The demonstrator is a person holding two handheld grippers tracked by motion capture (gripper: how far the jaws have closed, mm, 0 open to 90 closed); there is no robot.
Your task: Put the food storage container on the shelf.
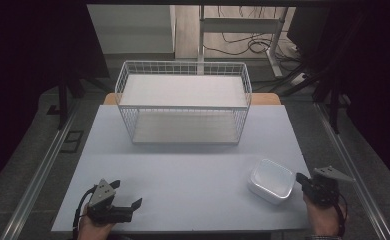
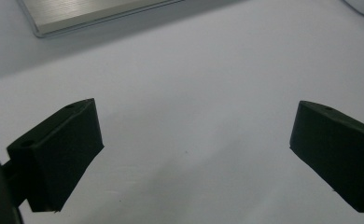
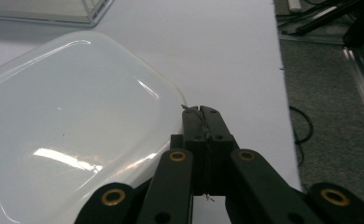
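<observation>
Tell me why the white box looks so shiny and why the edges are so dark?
In the right gripper view, room lights glare in bright streaks off the glossy white rounded-square plastic container, beside the shut right claw. In the high view, both sides fall into near-black shadow while the pale grey table top stays lit. In the left gripper view, the open left claw looks soft-edged.

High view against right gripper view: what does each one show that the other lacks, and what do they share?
High view alone: the white wire basket as a whole at the far side of the table, the left gripper with its jaws apart, and both of the person's hands. Right gripper view alone: its own jaws pressed together with nothing between them, tips beside the white container's rim, and the glossy reflections on its top. Shared: the white container, the right gripper, the table and a corner of the basket.
</observation>
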